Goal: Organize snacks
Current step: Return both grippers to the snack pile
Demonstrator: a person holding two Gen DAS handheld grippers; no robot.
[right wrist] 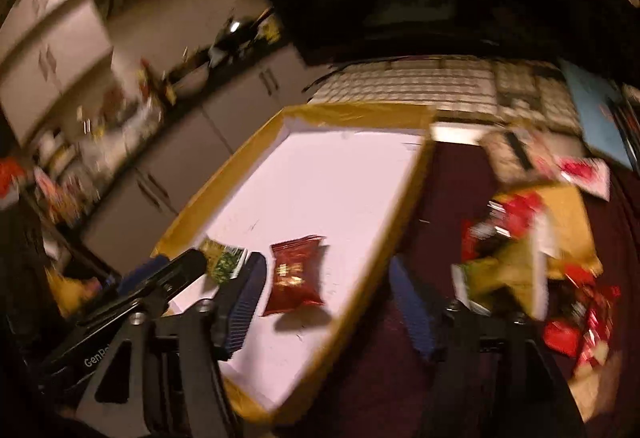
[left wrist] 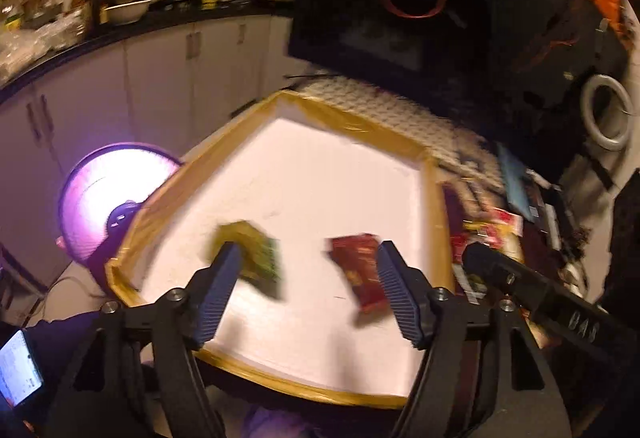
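Snack packets, one red and one green, lie flat on the white tray just ahead of the left gripper, whose jaws stand wide and empty. Right gripper likewise gapes, holding nothing. Both packets look light, soft and crinkly; best pinched by a sealed edge.

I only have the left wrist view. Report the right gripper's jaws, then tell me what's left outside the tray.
Observer: The right gripper has its jaws open, gripping nothing.
Operator: Now the leftovers.
Observer: A heap of red and yellow-green foil snack packets lies on the dark red cloth, right of the white yellow-taped tray. It is far bigger than the few packets at your view's edge.
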